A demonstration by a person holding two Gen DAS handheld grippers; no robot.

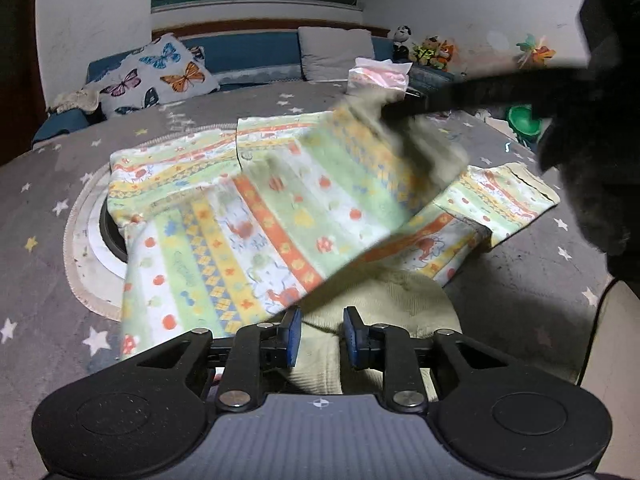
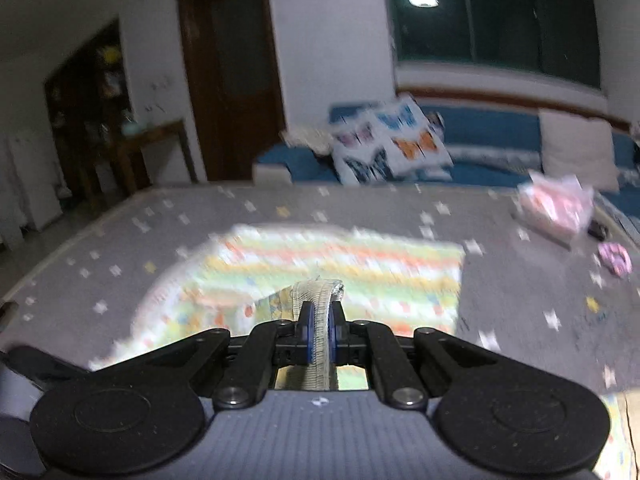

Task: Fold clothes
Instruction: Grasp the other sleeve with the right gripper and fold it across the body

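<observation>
Garment (image 1: 248, 216), no legible writing, right tongs (image 2: 319, 334) clamped

- garment (image 1: 256, 216) is showing pastel green, yellow, orange and white stripes with little flowers
- bedcover (image 1: 48, 208) is looking grey with stars
- cushion (image 1: 160, 72) is sporting butterflies

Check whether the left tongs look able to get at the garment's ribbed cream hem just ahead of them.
Probably yes. The left tongs stand open with the ribbed cream hem directly between and ahead of the pads, nothing covering it. The right tongs, shut on another edge of the patterned garment, are off to the side.
</observation>
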